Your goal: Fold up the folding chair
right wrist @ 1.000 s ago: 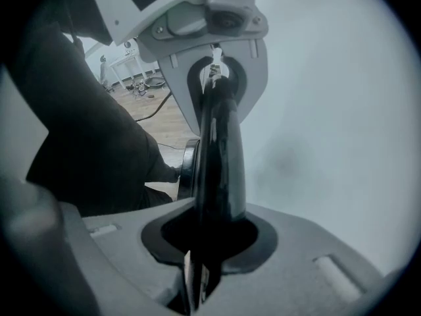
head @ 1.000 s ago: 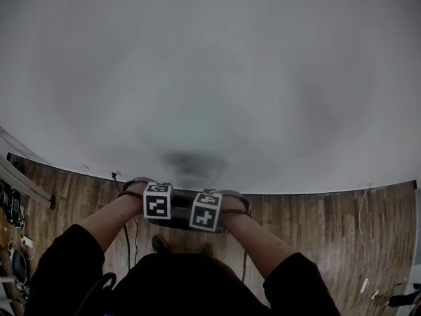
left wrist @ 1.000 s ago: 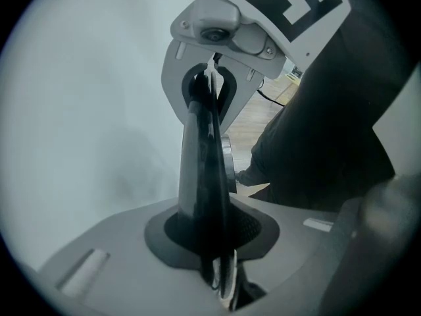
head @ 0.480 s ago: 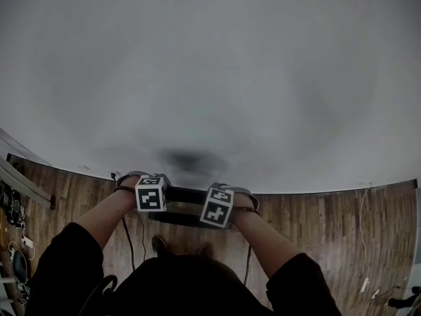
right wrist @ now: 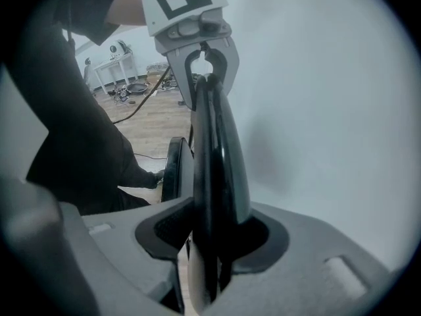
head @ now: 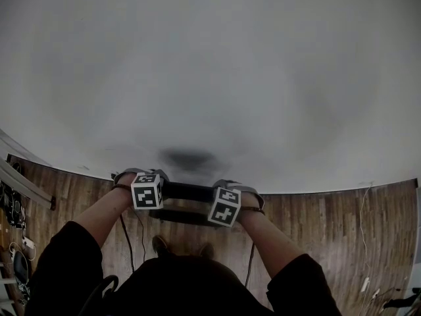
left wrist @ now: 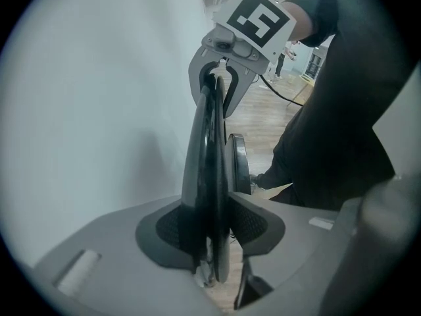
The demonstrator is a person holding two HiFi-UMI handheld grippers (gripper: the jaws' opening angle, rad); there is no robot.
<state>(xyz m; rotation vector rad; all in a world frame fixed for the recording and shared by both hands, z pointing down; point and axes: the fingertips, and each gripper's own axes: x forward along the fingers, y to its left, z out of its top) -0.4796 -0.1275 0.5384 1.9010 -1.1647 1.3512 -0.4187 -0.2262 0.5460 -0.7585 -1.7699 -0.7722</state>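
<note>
The folded chair stands upright against the white wall, and its black top rail (head: 187, 191) runs level between my two hands. A second black edge (head: 176, 216) of the chair shows just below it. My left gripper (head: 147, 193) straddles the rail's left end and my right gripper (head: 226, 207) its right end. In the left gripper view the rail (left wrist: 207, 150) passes between the left gripper's (left wrist: 210, 228) jaws toward the right gripper (left wrist: 223, 71). In the right gripper view the rail (right wrist: 214, 143) lies between the right gripper's (right wrist: 210, 234) jaws. Both pairs of jaws have just been opening, loose around the rail.
The white wall (head: 210, 78) fills the view ahead. A wooden floor (head: 329, 229) lies below, with cables (head: 125, 236) at the left and right (head: 363, 242). Equipment (head: 13, 209) is piled at the far left. The person's shoes (head: 159, 244) stand close behind the chair.
Both grippers have slid apart along the chair's top rail, left one leftward and right one rightward, so more black rail shows between their marker cubes.
</note>
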